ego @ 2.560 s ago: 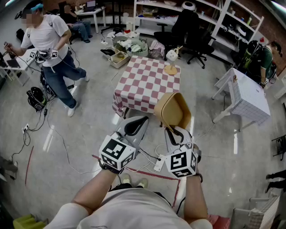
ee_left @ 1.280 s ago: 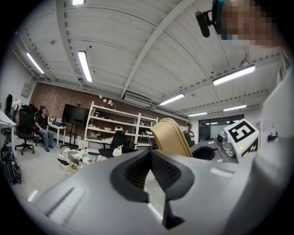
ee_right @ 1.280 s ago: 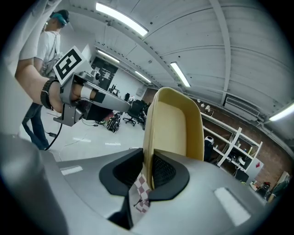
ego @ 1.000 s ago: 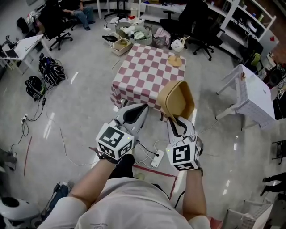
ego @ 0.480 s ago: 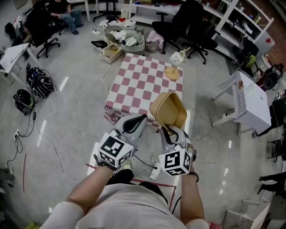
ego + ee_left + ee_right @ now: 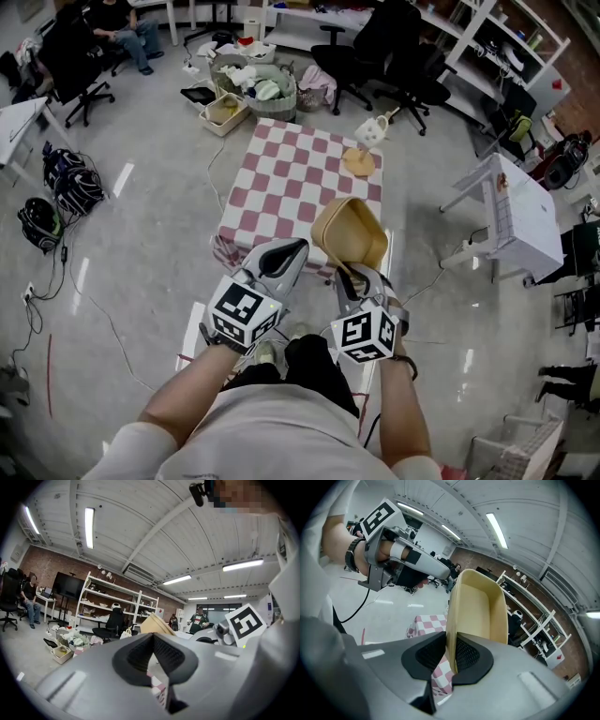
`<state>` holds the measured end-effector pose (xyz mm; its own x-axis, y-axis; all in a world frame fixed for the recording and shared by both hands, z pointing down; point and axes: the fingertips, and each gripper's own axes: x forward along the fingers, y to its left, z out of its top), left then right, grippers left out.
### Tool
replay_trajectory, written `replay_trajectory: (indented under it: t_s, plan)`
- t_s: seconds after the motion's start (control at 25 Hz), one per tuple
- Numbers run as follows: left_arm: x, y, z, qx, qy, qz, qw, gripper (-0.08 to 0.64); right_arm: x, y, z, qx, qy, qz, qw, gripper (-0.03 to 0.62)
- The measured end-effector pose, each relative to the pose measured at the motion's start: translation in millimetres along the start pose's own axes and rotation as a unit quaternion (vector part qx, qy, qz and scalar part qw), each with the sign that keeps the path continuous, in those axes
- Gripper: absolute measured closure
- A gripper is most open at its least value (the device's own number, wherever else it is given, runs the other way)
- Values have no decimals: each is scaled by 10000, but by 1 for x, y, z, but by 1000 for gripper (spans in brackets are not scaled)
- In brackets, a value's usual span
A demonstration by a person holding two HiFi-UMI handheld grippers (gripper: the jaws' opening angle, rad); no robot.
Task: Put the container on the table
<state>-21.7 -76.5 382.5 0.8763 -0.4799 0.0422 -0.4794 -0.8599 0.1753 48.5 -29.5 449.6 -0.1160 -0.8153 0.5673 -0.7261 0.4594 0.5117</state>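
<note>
Right gripper view: my right gripper [image 6: 451,656] is clamped on one thin wall of the tan container [image 6: 480,604], which is held in the air by the near edge of the checkered table [image 6: 295,178], not set down yet. It looks light, stiff and maybe slick, so a wall pinch near the rim should do, though it could pivot. My left gripper [image 6: 152,654] is closed on nothing, also short of the table.
</note>
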Motion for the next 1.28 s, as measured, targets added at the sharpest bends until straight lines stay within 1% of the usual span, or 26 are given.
replay_trajectory:
  t_s: [0.24,0.56,0.92,1.16,1.28]
  plan:
    - [21,18,-8,-11,71,17,10000,560,35,-6,-12,-168,201,133,9996,540]
    - [71,51,-32,-170,263,168,9994,560,99,-22,-50,-338,462,536,9969,540]
    - [139,98,-78,-525,652,429,9956,559,177,-40,-94,-709,735,1044,9893,540]
    - [177,122,-115,-593,887,572,9926,560,228,-38,-132,-865,892,1409,9822,540]
    - [190,133,-134,-686,987,666,9905,559,250,-33,-152,-988,998,1601,9771,540]
